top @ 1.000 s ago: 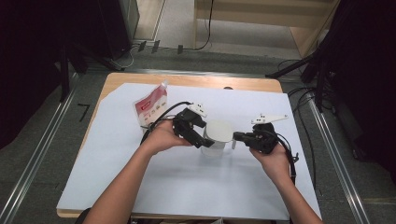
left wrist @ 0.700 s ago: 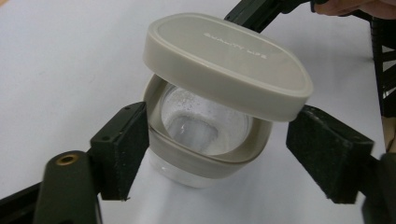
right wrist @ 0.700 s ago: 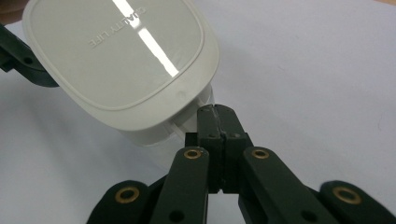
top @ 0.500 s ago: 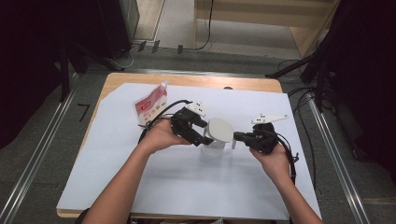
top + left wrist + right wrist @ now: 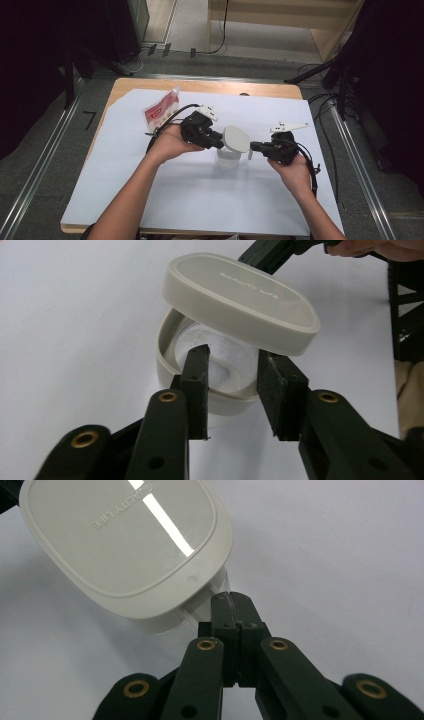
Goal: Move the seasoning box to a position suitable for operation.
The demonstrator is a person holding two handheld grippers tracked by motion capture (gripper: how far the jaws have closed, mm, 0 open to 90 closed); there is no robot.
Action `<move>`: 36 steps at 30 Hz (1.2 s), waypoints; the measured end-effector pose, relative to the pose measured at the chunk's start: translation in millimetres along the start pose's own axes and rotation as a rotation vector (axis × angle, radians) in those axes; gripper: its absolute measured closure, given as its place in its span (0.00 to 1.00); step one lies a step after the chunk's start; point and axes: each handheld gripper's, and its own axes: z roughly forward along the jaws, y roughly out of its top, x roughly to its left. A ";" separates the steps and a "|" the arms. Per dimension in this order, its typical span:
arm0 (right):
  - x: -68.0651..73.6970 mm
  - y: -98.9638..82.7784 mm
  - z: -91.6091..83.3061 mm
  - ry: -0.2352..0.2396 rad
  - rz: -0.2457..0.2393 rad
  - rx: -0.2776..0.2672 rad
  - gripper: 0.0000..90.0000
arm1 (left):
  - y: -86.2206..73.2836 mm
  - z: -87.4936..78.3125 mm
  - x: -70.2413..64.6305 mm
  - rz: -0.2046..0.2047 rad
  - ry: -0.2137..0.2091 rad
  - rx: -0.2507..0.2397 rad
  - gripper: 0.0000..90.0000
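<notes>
Both forearms come in bare from the bottom of the high view, no sleeves or gloves showing. The left gripper (image 5: 218, 142), at frame centre, is black with a pale plate on top and a black cable looping up and left. The right gripper (image 5: 254, 146), right of centre, is black under a pale three-cornered plate, its cable trailing lower right. In the gripper views the jaws are black bars with brass-ringed pivot holes and dark pads

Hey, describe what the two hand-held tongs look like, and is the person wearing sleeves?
Both tongs, left and right, are black, with flat linked arms pinned by brass-coloured rivets and dark foam-like pads. Each carries a pale three-cornered plate on top and trails a black cable. No sleeves show on the forearms.
</notes>
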 end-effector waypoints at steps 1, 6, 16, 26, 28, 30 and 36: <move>-0.2 -0.1 0.0 -0.001 -0.002 0.000 1.00 | 0.8 0.0 -0.7 0.002 0.003 0.013 0.77; -0.7 -0.8 -1.1 0.005 0.008 0.008 1.00 | 3.8 1.3 -1.4 -0.026 -0.022 0.013 0.91; -1.7 -5.0 -1.9 0.008 0.030 0.017 1.00 | 9.8 0.8 -0.7 -0.072 -0.065 0.009 1.00; -3.5 -9.8 -0.7 0.021 0.053 0.018 1.00 | 27.4 6.9 -4.9 -0.054 -0.098 0.027 1.00; -3.5 -10.2 -0.7 0.022 0.053 0.016 1.00 | 30.3 8.7 -5.7 -0.047 -0.098 0.029 1.00; -3.5 -10.6 -0.9 0.022 0.056 0.016 1.00 | 32.9 10.2 -6.5 -0.046 -0.105 0.028 1.00; -3.7 -11.2 -1.6 0.024 0.058 0.015 1.00 | 42.4 12.9 -10.3 -0.023 -0.098 0.015 1.00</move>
